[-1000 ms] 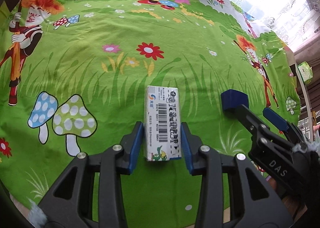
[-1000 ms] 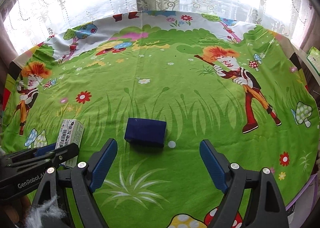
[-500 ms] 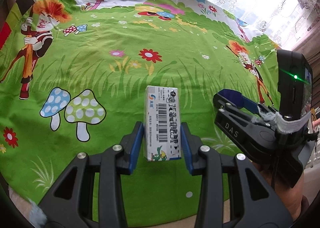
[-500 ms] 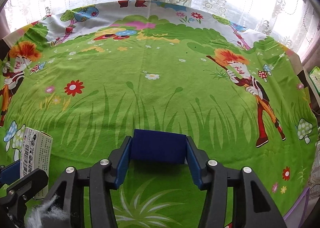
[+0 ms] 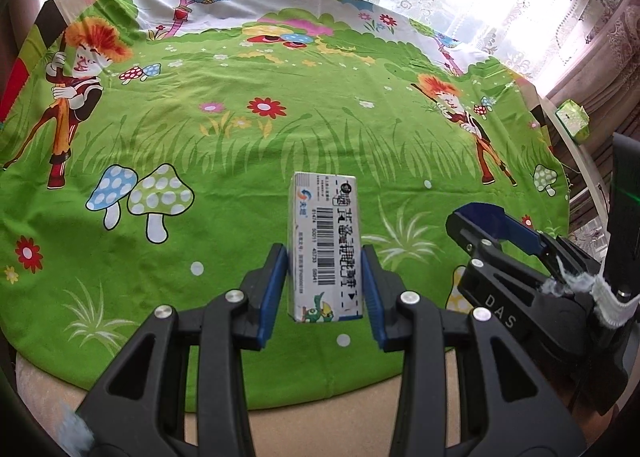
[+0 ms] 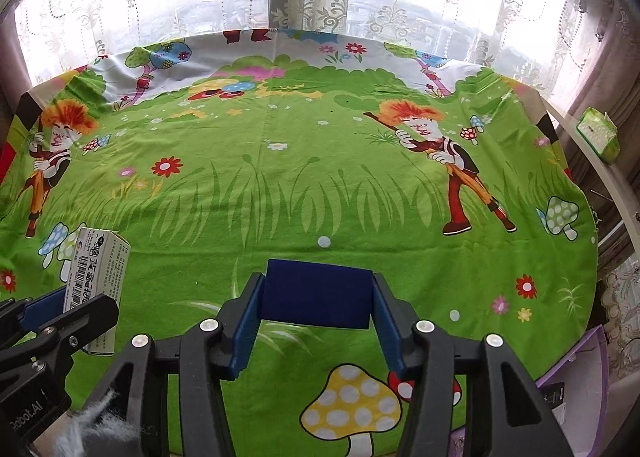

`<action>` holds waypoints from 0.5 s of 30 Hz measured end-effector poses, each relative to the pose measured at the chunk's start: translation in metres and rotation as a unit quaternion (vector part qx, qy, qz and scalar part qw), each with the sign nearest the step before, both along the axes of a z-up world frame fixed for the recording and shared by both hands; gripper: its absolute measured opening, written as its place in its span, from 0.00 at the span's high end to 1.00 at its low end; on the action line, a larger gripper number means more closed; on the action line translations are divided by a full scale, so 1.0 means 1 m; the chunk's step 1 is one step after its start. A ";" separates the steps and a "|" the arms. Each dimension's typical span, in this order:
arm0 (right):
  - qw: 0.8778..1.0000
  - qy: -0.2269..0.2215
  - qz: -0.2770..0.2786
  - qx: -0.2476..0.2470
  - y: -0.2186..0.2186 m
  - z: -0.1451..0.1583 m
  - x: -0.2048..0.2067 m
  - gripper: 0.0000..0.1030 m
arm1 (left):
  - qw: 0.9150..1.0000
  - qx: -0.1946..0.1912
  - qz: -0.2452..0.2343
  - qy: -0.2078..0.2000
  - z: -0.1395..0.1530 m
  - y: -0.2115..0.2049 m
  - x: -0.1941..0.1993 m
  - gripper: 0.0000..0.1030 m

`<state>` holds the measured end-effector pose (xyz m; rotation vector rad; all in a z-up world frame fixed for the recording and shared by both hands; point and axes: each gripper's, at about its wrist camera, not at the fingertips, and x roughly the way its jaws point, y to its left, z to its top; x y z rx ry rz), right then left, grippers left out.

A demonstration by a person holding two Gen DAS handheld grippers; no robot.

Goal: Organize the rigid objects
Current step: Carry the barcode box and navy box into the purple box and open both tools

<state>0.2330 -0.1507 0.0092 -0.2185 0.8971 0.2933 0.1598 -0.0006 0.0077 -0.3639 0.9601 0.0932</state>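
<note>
A white medicine box with a barcode (image 5: pixel 326 245) is clamped between the blue pads of my left gripper (image 5: pixel 324 281), lifted above the green cartoon tablecloth (image 5: pixel 240 161). The same white box (image 6: pixel 98 281) shows at the left of the right wrist view, held by the left gripper's fingers (image 6: pixel 60 317). A dark blue block (image 6: pixel 318 293) sits squeezed between the pads of my right gripper (image 6: pixel 318 321), raised off the cloth. In the left wrist view the right gripper (image 5: pixel 496 229) appears at the right with the blue block (image 5: pixel 480 213) partly hidden in it.
The round table's front edge (image 5: pixel 320 409) lies just below the grippers. A purple bin (image 6: pixel 580 385) stands at the lower right beside the table. A green tissue pack (image 6: pixel 598 135) rests on the windowsill at the right. Lace curtains hang behind the table.
The right gripper closed on the dark blue block and lifted it off the cloth. Both grippers drew back toward the table's front edge, the left still carrying the white box.
</note>
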 end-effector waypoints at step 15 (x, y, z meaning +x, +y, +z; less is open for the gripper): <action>0.999 -0.007 -0.035 0.007 -0.066 0.012 -0.066 0.49 | 0.997 0.031 -0.064 -0.023 0.020 -0.060 -0.043 0.60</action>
